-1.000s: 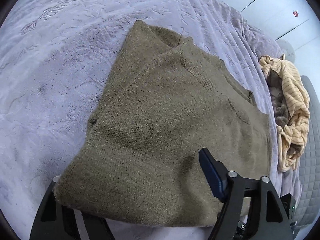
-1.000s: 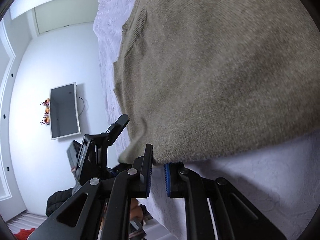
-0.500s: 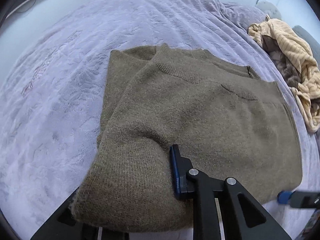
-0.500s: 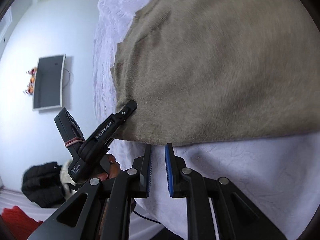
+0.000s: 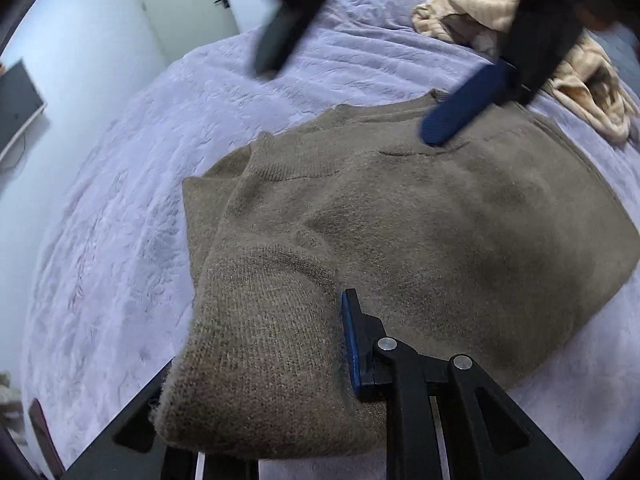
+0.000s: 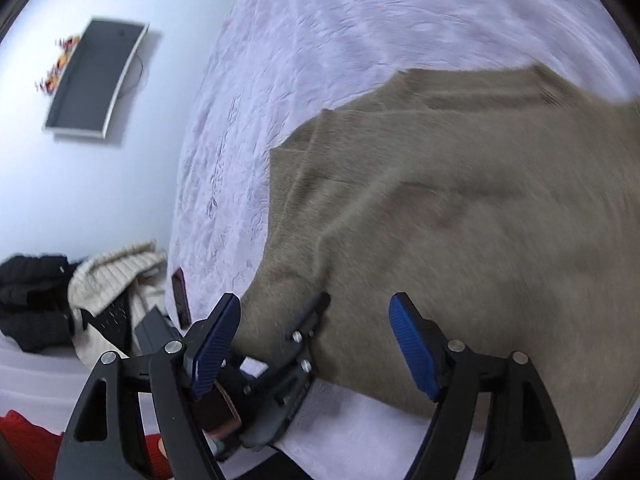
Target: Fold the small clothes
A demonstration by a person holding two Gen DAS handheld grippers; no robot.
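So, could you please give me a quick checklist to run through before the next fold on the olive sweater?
1. Left gripper pinching the near corner of the olive-brown knitted sweater: ok.
2. Right gripper free of cloth: ok; it is opening, nothing between its fingers.
3. Sweater lying flat on the lilac plush bedspread: not ok; the gripped corner is bunched and lifted.
4. Far neckline edge even: cannot tell; the right gripper hides part of it.
5. Cream ribbed garment pile clear of the sweater: ok.
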